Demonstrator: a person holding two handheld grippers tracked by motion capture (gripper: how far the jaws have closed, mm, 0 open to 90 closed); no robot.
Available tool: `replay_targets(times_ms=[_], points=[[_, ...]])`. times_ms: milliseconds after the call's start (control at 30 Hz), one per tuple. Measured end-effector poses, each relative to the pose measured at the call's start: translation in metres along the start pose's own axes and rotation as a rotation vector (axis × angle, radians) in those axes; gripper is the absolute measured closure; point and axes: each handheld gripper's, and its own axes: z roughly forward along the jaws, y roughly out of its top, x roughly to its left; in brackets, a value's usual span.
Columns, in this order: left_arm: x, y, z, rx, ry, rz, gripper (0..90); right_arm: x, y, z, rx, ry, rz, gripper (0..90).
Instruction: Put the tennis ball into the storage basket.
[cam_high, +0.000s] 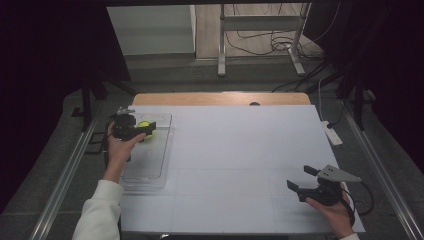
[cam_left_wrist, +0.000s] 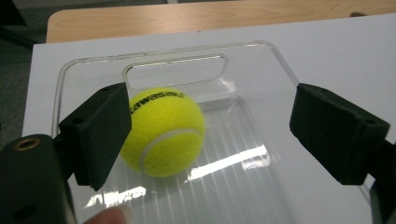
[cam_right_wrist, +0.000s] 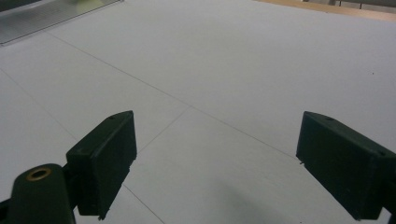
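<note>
A yellow tennis ball (cam_left_wrist: 163, 133) with black lettering lies in a clear plastic tray (cam_left_wrist: 177, 49) at the table's left. My left gripper (cam_left_wrist: 210, 123) hovers over the tray's far end with its jaws wide apart. The ball sits close against the left jaw, and a broad gap separates it from the other jaw. From the high view, the ball (cam_high: 144, 124) shows just past the left gripper (cam_high: 149, 127) inside the tray (cam_high: 150, 167). My right gripper (cam_high: 301, 177) is held low at the table's near right. It (cam_right_wrist: 212, 154) stands open over bare white surface with nothing between its fingers.
A white sheet (cam_high: 240, 150) covers the table, with a strip of wood (cam_high: 220, 98) showing at its far edge. A white power strip (cam_high: 332, 134) lies off the right edge. Metal rails run along both sides, and a stand with cables stands beyond.
</note>
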Motion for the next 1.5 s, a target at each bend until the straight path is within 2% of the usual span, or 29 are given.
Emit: replay_targets(times_ms=[100,267,367,533,667,767,900,1100,1167,1367,1500], points=[[-0.005,-0.002,-0.008,-0.026,-0.013,0.020,14.9,0.000,0.000,0.000,0.001,0.001,-0.003,12.5],[-0.017,-0.005,-0.022,-0.063,-0.063,0.038,15.1,0.001,0.000,-0.002,-0.001,-0.003,-0.001,12.5],[-0.026,-0.008,-0.030,-0.068,-0.086,0.068,15.2,0.001,0.000,-0.003,-0.003,-0.008,0.002,12.5],[-0.036,-0.015,-0.044,-0.094,-0.157,0.080,15.2,0.002,0.000,-0.004,-0.003,-0.007,0.002,12.5],[-0.045,-0.022,-0.053,-0.111,-0.174,0.105,15.0,0.002,0.000,-0.004,-0.003,-0.008,0.002,12.5],[-0.053,-0.030,-0.059,-0.115,-0.206,0.124,14.9,0.002,0.000,-0.005,-0.003,-0.010,0.002,12.5],[-0.059,-0.040,-0.066,-0.128,-0.255,0.109,14.7,0.002,0.001,-0.005,-0.005,-0.011,0.001,12.5],[-0.067,-0.057,-0.072,-0.126,-0.273,0.131,14.8,0.002,0.001,-0.005,-0.007,-0.011,-0.002,12.5],[-0.070,-0.066,-0.075,-0.125,-0.289,0.151,14.7,0.002,0.001,-0.006,-0.007,-0.010,-0.002,12.5],[-0.075,-0.080,-0.077,-0.117,-0.317,0.151,14.7,0.003,0.001,-0.006,-0.008,-0.010,-0.002,12.5],[-0.081,-0.090,-0.078,-0.111,-0.324,0.176,14.8,0.003,0.001,-0.007,-0.010,-0.009,-0.003,12.5]])
